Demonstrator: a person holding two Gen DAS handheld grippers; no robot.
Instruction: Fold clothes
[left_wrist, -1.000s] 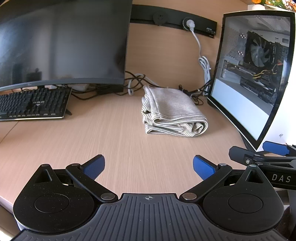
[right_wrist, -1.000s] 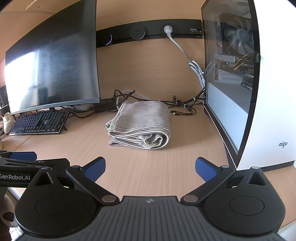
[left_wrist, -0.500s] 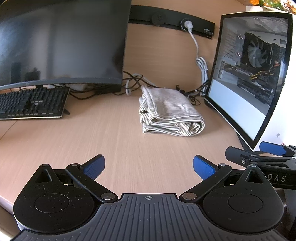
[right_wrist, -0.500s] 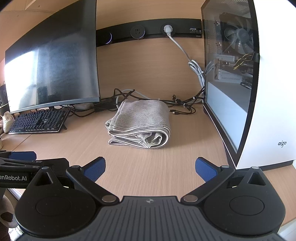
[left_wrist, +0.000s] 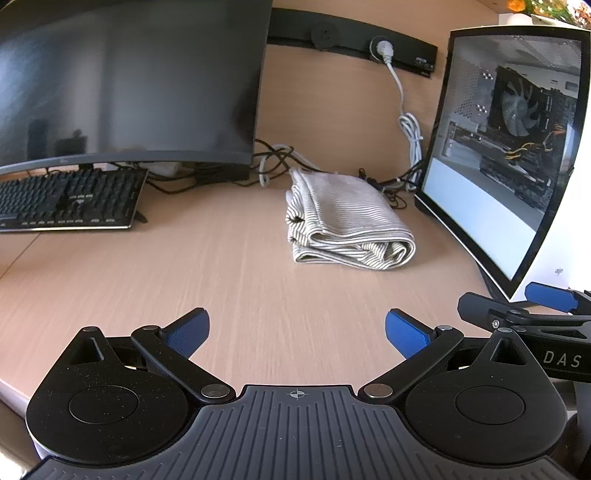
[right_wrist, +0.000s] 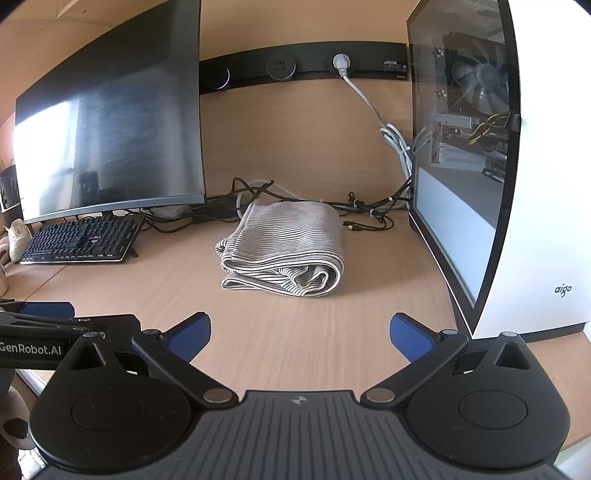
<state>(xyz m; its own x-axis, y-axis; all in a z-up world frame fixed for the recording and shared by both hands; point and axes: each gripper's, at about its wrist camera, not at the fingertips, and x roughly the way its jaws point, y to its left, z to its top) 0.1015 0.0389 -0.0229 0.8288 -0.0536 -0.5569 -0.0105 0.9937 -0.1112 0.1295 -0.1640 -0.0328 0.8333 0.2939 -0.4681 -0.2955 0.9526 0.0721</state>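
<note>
Our left hand-held gripper (left_wrist: 297, 330) and right hand-held gripper (right_wrist: 301, 332) both hang released over the worktop (left_wrist: 207, 280), grasping nothing. At twelve o'clock lies the striped garment (right_wrist: 286, 254), folded into a bundle between monitor (right_wrist: 110, 136) and computer case (right_wrist: 517, 184). We judge it best to square its loose near edge gently.

You can read "aigo" on the white computer case (right_wrist: 554, 236), "GenRobot.AI" on the left gripper (right_wrist: 33, 349) beside yours, and "DAS" on the right gripper (left_wrist: 561, 359).
</note>
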